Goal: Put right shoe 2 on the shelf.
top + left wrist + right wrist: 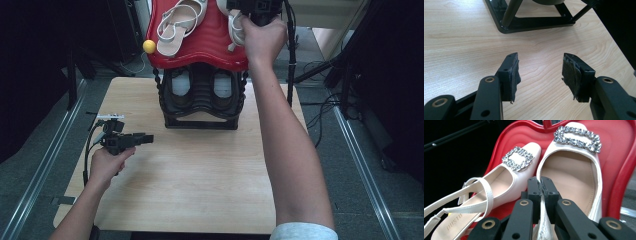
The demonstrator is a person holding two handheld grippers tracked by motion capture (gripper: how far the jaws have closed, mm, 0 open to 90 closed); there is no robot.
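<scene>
Two white slingback shoes with rhinestone buckles lie on the red top tray point(210, 52) of a shoe rack. In the right gripper view, my right gripper point(540, 183) is shut on the inner side rim of the nearer shoe point(574, 172), with the rim pinched between the pads. The other shoe point(506, 180) lies just beside it, its strap trailing back. From above, the right gripper point(252, 10) is at the tray's back right, by the held shoe point(235, 27). My left gripper point(148, 138) hovers low over the table, open, with nothing between its pads point(517, 72).
The black rack point(200, 102) stands at the table's far middle, with a dark pair of shoes on its lower shelf; its base frame point(534, 22) lies ahead of the left gripper. A yellow ball point(149, 46) sits at the tray's left edge. Metal rails flank the wooden table point(200, 175).
</scene>
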